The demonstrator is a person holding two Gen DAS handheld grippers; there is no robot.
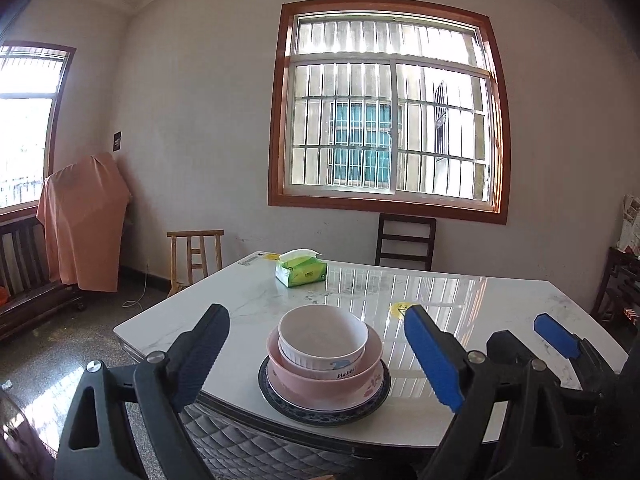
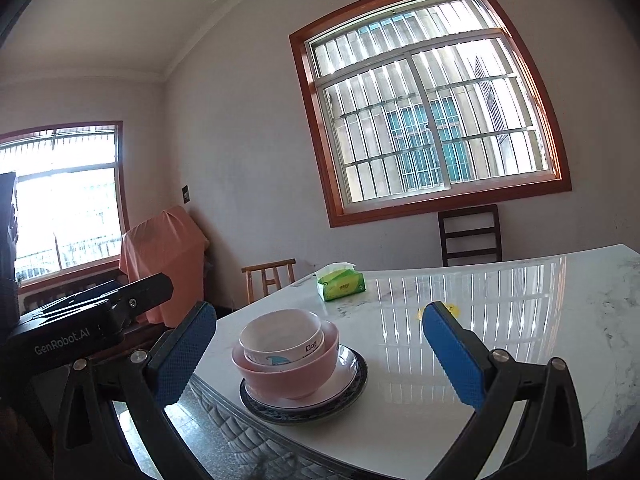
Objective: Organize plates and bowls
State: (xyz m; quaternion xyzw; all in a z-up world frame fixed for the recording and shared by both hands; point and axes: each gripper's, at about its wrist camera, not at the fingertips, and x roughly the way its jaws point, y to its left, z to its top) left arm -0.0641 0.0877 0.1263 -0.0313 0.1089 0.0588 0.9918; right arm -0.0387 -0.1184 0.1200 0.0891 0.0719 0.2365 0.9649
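Stacking appears complete: white bowl [image 1: 323, 334] nested in pink bowl [image 1: 324, 376] on plates, lower centre. Both grippers' jaws wide open, empty; next, likely withdrawal.

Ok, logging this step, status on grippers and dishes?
Left gripper open, right gripper open, both empty. White bowl nested in pink bowl, on stacked plates. Tissue pack well clear.

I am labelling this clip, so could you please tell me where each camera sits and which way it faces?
Left wrist: on the left gripper, nearly level over the table edge, facing the window; own open fingers show, the right gripper alongside.
Right wrist: on the right gripper, rolled, same way; open fingers, left gripper's body.
Shared: white bowl, pink bowl, plates, tissue pack.
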